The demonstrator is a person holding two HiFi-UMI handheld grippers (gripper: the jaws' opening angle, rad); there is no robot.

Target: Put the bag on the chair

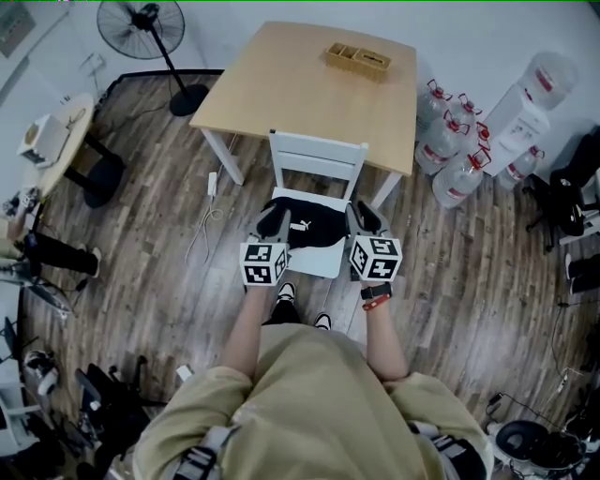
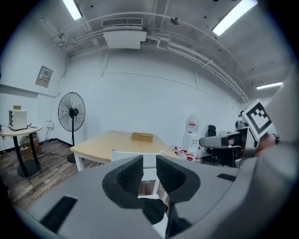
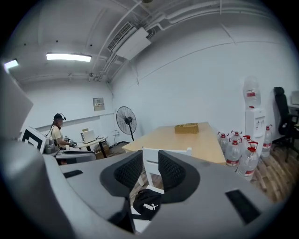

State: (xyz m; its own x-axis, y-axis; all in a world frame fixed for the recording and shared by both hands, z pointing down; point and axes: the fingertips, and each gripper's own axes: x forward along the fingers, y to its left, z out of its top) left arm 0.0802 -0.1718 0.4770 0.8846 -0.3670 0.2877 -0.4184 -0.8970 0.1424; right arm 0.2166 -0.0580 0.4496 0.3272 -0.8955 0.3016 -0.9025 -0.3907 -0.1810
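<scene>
A black bag (image 1: 305,228) with a white logo lies on the seat of a white chair (image 1: 317,155) pushed up to a table. My left gripper (image 1: 274,223) hangs over the bag's left end and my right gripper (image 1: 367,220) over its right end, both above it. In the left gripper view the left gripper (image 2: 149,172) shows a narrow gap with only the chair back (image 2: 123,154) behind it; the bag (image 2: 154,210) lies below. The right gripper (image 3: 150,170) likewise holds nothing, with the bag (image 3: 145,205) beneath and the chair (image 3: 178,151) beyond.
Behind the chair stands a wooden table (image 1: 309,84) with a small wooden box (image 1: 357,59). Several water bottles (image 1: 459,169) and a dispenser (image 1: 534,94) stand at the right, a fan (image 1: 141,19) and a round side table (image 1: 56,141) at the left. A cable (image 1: 211,216) lies on the floor.
</scene>
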